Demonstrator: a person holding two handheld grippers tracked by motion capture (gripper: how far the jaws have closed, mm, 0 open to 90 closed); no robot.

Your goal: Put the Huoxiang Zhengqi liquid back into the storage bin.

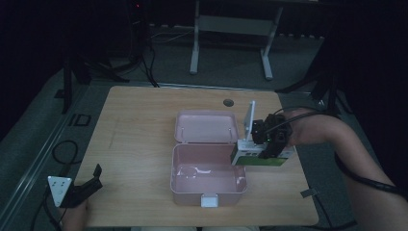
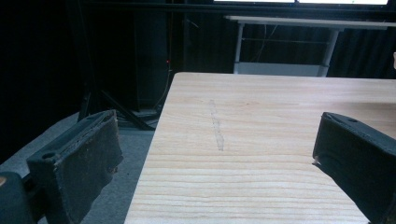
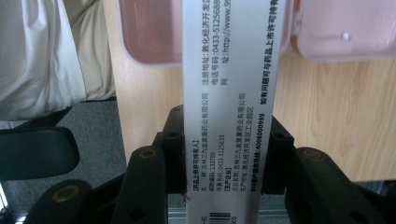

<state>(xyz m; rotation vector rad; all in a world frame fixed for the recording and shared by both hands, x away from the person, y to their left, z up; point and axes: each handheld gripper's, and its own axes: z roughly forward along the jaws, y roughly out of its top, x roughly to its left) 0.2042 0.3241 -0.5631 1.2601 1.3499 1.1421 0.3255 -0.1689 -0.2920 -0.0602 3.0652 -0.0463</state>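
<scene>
I see the open lunch box (image 1: 208,178) mid-table (image 1: 139,139), the carton (image 1: 262,156) against its right rim, my left gripper (image 1: 82,190) at the near-left corner.

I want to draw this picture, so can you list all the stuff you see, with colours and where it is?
table: one, light wood, middle of the room.
box: one, pink, open and empty, mid-table, lid flat behind it.
carton: one, white and green, at the box's right rim, held in the right tool.
desk: one, white-legged, far behind the table.
left tool: one, black, open, at the table's near-left corner.
right tool: one, black, shut on the carton.
</scene>
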